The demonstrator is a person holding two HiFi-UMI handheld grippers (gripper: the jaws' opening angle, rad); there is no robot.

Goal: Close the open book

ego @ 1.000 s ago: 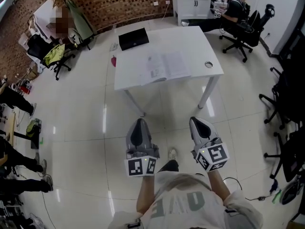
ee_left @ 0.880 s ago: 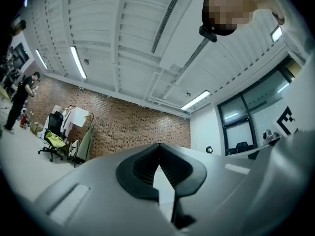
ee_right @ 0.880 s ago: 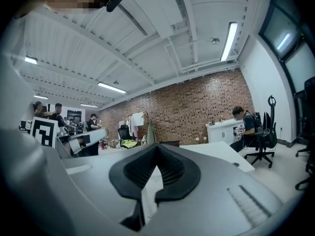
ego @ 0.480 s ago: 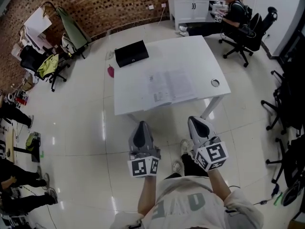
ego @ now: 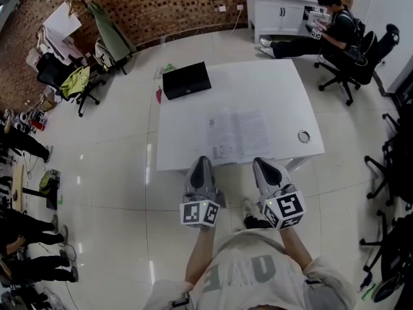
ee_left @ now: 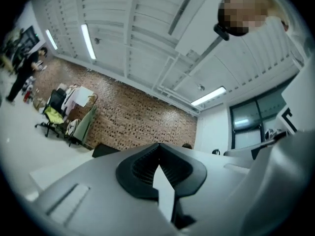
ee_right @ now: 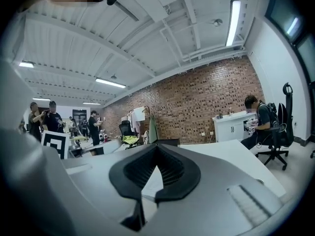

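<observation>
An open book point(ego: 237, 133) lies flat on the white table point(ego: 187, 124), near its front edge, pages up. My left gripper point(ego: 202, 161) is shut and empty, its tip over the table's near edge just left of the book. Just as close to that edge, my right gripper point(ego: 261, 163) is also shut and empty, below the book's right page. In the left gripper view the left gripper point(ee_left: 158, 145) has its jaws meeting at the tip, aimed across the table. The right gripper point(ee_right: 157, 147) looks the same in the right gripper view.
A black case point(ego: 186, 80) sits on the table's far left corner. A round grommet hole point(ego: 304, 135) is near the right edge. A person sits on an office chair point(ego: 352, 50) by a white cabinet point(ego: 277, 2) at the back right. Chairs with clothes point(ego: 74, 79) stand left.
The table and book have come much nearer in the head view. Both grippers have gone from over the bare floor to the table's front edge, still shut.
</observation>
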